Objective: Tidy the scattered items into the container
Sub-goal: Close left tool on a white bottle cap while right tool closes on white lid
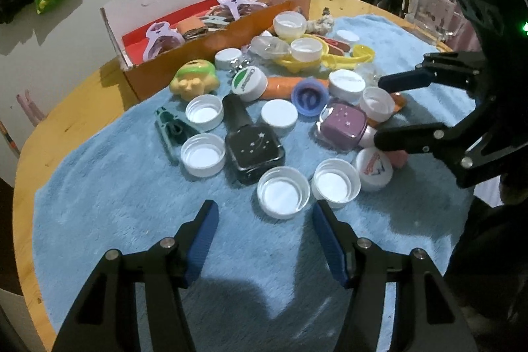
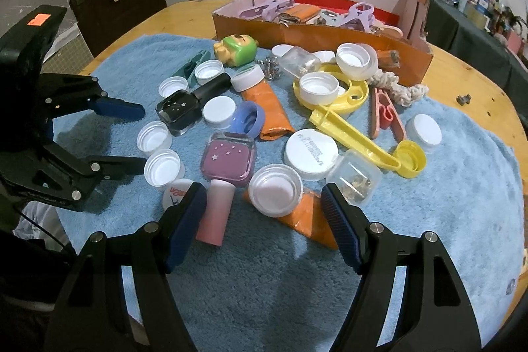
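At the lower centre of the right wrist view, your right gripper is hovering, jaws apart, over a white cap; light, stiff plastic, so grip its rim.

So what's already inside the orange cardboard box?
In the orange cardboard box lie purple clips, an orange pouch and a pale clip. The near wall covers the box floor and anything lying low behind it.
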`<state>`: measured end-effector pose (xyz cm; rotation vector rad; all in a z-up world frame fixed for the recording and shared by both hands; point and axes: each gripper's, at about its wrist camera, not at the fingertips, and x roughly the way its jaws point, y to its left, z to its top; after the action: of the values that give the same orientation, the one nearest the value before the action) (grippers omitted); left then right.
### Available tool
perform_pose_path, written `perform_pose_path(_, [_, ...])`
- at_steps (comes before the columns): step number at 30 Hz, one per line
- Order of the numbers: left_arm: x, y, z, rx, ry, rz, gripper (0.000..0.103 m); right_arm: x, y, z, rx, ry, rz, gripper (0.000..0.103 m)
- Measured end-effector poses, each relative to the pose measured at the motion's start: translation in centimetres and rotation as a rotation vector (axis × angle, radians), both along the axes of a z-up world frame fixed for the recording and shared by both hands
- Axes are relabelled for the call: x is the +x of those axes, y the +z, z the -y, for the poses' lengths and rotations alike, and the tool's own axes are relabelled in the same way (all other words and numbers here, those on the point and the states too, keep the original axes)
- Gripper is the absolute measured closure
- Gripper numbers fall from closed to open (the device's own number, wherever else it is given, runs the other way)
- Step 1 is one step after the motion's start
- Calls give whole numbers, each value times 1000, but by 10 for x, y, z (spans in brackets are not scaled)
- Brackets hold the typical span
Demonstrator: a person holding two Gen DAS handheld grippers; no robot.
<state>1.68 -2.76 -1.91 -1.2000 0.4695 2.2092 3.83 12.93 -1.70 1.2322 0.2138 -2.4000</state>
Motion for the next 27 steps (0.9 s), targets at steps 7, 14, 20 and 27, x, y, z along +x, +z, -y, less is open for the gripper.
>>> perform_pose_path(7, [1, 2, -1, 18, -4, 10, 48, 1, 1, 0, 2, -2, -6, 32])
perform_pose_path(14, [2, 4, -4, 37, -15, 22, 57, 1, 2, -1, -22, -1, 4, 41])
perform_pose_path(20, [2, 5, -3, 52, -18, 38, 63, 1, 2, -2, -37, 2, 12, 45])
perform_pose_path(27, [1, 4, -1, 67, -6, 52, 70, 0, 3, -3, -72, 13, 35, 58])
